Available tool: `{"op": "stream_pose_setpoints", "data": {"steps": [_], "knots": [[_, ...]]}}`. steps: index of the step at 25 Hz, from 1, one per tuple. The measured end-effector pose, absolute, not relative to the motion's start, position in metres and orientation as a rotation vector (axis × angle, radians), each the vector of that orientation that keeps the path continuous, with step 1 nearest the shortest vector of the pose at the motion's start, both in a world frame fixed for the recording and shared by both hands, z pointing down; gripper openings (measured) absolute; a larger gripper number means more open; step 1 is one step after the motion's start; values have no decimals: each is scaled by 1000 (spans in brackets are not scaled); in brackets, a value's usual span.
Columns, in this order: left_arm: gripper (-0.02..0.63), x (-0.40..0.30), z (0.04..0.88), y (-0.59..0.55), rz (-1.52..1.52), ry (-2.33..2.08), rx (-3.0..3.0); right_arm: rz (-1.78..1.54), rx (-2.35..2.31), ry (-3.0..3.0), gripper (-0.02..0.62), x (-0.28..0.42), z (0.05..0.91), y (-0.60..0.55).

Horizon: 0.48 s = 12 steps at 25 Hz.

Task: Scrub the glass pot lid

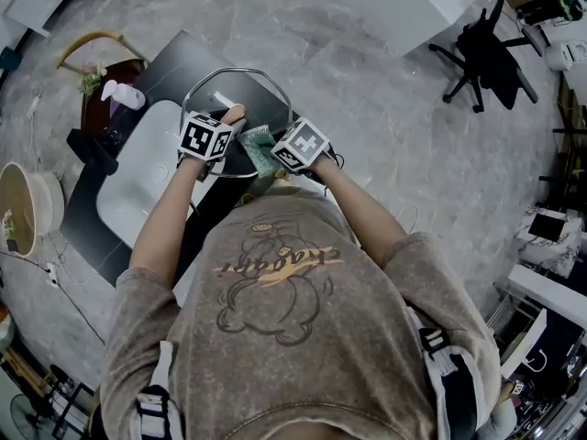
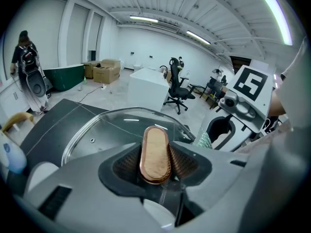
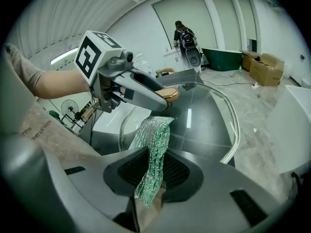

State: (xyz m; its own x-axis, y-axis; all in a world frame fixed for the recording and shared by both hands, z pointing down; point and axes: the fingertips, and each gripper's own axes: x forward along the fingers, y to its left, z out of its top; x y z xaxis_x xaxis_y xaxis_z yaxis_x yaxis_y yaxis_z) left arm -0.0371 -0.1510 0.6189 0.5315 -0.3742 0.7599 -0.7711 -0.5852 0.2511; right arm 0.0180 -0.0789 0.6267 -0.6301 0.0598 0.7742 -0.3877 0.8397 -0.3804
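The glass pot lid [image 1: 240,82] is held over the dark counter, just right of the white sink. My left gripper [image 1: 226,125] is shut on the lid's oblong wooden knob [image 2: 155,153], with a pad on each side of it. The clear dome [image 2: 104,125] spreads beyond the jaws. My right gripper [image 3: 154,171] is shut on a green scouring cloth [image 3: 151,144], which hangs toward the lid's glass [image 3: 204,115] close under the knob [image 3: 169,94]. In the head view the cloth [image 1: 258,148] lies between the two marker cubes, against the lid's near edge.
A white sink [image 1: 138,177] is set in the dark counter [image 1: 179,62], with a white bottle [image 1: 122,94] at its far left corner. A round bowl [image 1: 23,207] stands to the left. An office chair [image 1: 484,55] and a white desk are behind. A person [image 3: 184,37] stands far off.
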Motion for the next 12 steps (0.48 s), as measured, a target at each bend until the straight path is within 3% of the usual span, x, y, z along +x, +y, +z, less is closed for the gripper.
{"op": "stream_pose_setpoints", "data": {"steps": [12], "knots": [[179,-38,621,-150,899,-928,2195,527,71,-2149,95,-39,624,-36]]}}
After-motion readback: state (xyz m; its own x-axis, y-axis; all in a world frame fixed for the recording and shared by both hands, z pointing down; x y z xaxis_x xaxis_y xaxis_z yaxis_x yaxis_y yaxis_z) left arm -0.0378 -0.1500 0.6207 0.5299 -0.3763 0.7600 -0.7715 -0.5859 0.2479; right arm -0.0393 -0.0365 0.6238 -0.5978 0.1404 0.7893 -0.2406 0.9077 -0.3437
